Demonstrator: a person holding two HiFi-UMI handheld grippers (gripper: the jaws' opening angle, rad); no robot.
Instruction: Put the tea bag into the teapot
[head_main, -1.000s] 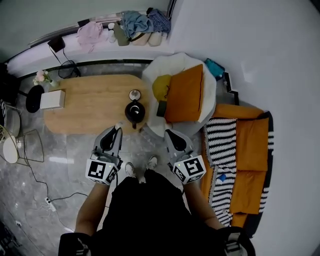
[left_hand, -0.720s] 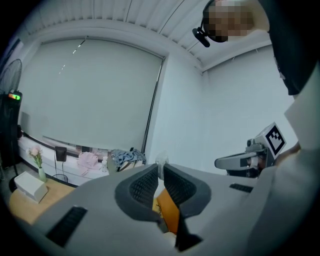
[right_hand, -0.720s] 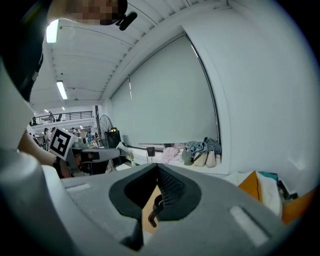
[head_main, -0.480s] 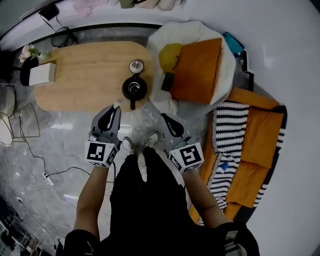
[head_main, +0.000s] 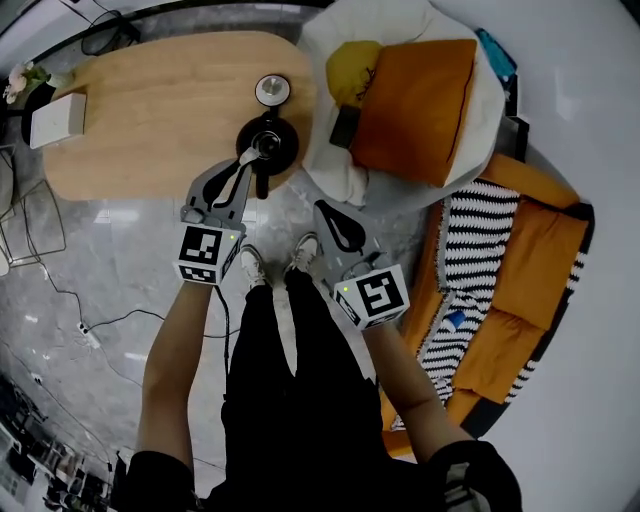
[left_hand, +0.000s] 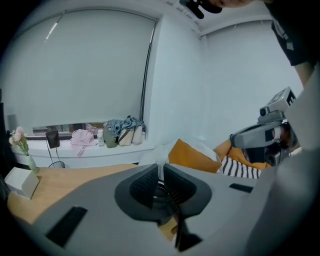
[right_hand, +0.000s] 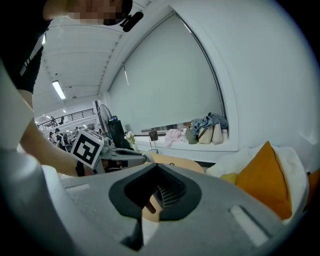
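Observation:
The black teapot (head_main: 268, 147) stands uncovered near the front edge of the wooden table (head_main: 150, 100), handle toward me. Its round lid (head_main: 271, 90) lies just behind it. My left gripper (head_main: 248, 157) reaches the pot's left rim and is shut on a small white tea bag (head_main: 249, 154). In the left gripper view the tea bag (left_hand: 160, 169) shows as a thin white strip pinched between the pads of the left gripper (left_hand: 160, 174). My right gripper (head_main: 322, 208) hangs over the floor to the right of the pot, shut and empty; its pads meet in the right gripper view (right_hand: 156, 175).
A white round chair (head_main: 330, 160) with an orange cushion (head_main: 415, 105) and a yellow one (head_main: 352, 70) crowds the table's right end. A striped and orange sofa (head_main: 470, 260) runs on the right. A white box (head_main: 55, 118) sits at the table's left end. A cable (head_main: 80, 320) lies on the floor.
The person has stepped toward the table. My left gripper with the tea bag has gone from short of the table edge up to the teapot's rim. The right gripper kept its place beside it.

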